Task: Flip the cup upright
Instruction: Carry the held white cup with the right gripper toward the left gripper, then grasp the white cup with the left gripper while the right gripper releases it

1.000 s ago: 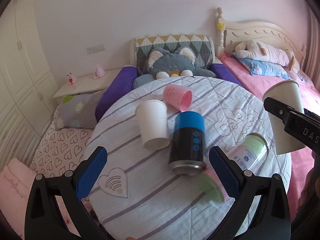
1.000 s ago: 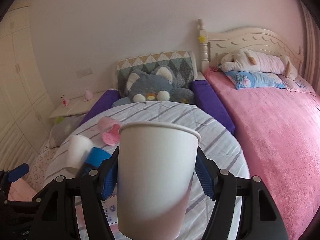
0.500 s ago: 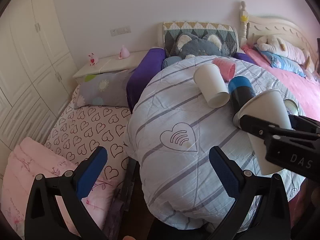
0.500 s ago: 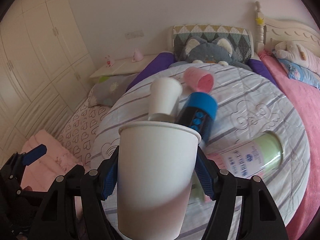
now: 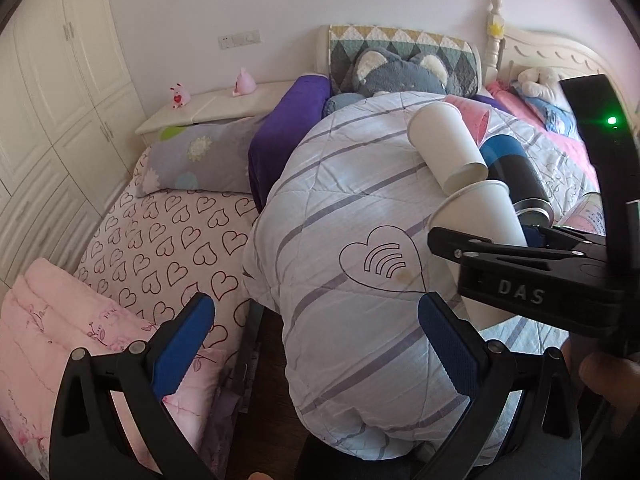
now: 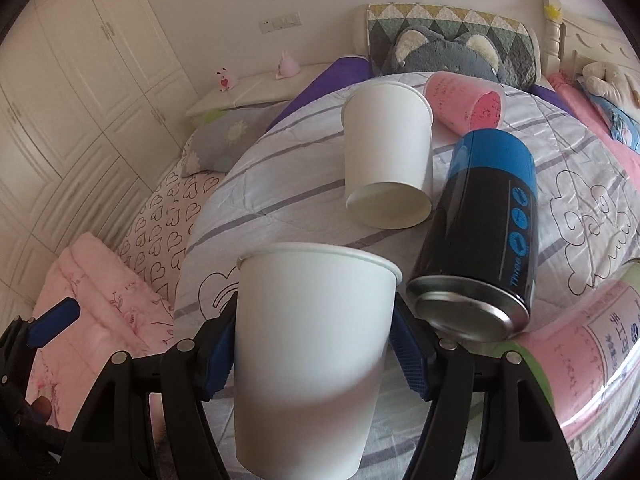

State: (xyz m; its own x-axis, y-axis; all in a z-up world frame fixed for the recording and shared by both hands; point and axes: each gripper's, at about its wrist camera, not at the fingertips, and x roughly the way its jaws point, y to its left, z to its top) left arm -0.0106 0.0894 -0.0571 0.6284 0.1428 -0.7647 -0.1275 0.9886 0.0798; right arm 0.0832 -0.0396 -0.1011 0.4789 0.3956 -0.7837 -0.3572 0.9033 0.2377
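My right gripper [image 6: 312,344] is shut on a white paper cup [image 6: 312,356], rim up, held upright low over the striped round table [image 6: 280,216]. In the left wrist view the same cup [image 5: 484,216] sits in the right gripper [image 5: 480,240] at the right. My left gripper [image 5: 316,340] is open and empty, off the table's near left edge. A second white paper cup [image 6: 386,160] lies on its side farther back; it also shows in the left wrist view [image 5: 444,144].
A blue and black can [image 6: 484,232], a pink cup [image 6: 464,102] and a pale green and pink container [image 6: 580,344] lie on the table. A heart-print bed [image 5: 160,240] and pink blanket [image 5: 48,340] are left. A pink bed [image 6: 600,112] is right.
The right gripper has carried the white cup left and down toward the table. The left gripper has swung left and back, off the table's edge.
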